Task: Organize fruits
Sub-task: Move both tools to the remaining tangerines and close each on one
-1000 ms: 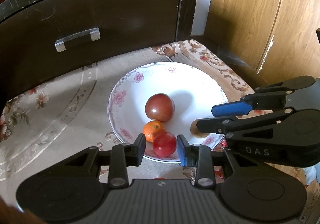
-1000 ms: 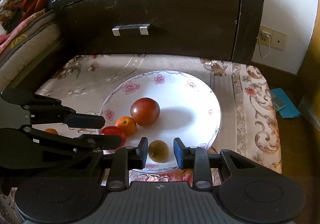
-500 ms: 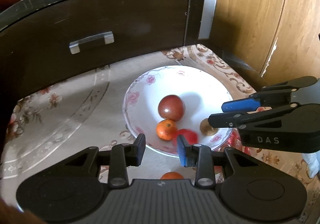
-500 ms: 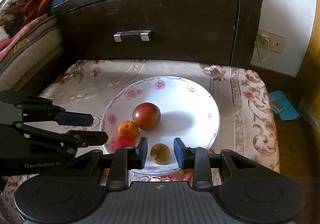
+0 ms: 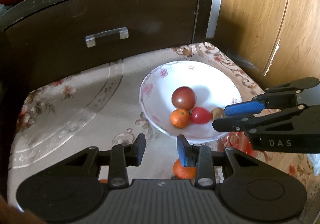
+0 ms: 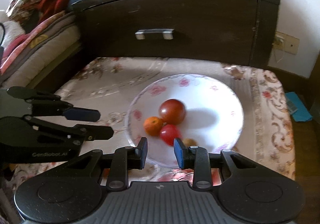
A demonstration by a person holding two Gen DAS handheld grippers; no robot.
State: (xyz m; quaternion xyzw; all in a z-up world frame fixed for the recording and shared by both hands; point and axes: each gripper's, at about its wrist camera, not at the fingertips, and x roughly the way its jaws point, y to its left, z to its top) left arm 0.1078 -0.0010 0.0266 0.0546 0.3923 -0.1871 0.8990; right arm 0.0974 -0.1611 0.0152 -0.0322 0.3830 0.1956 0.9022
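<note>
Fruit in plate: you have four pieces grouped left of the plate's centre: a dark red round fruit (image 6: 172, 111), a small orange (image 6: 153, 125) touching it on the near-left, a bright red fruit (image 6: 170, 134) touching both, and a small brown fruit (image 6: 189, 141) just beside the red one, nearer the plate's front edge.
Plate: your white plate (image 5: 220, 76) with pink flowers sits on the patterned cloth (image 5: 66, 108), toward the cloth's right side.
Loose fruit: a second orange (image 5: 183, 171) lies on the cloth off the plate, near the front edge, partly hidden behind your left tool's finger.
Left gripper (image 5: 160, 149): spread, holding nothing, above the cloth just in front of the plate's near rim.
Right gripper (image 6: 160, 151): spread, holding nothing, over the plate's front rim, close to the bright red and brown fruits.
Backdrop: a dark drawer front (image 6: 180, 24) with a metal handle (image 6: 154, 33) stands at the cloth's far edge.
</note>
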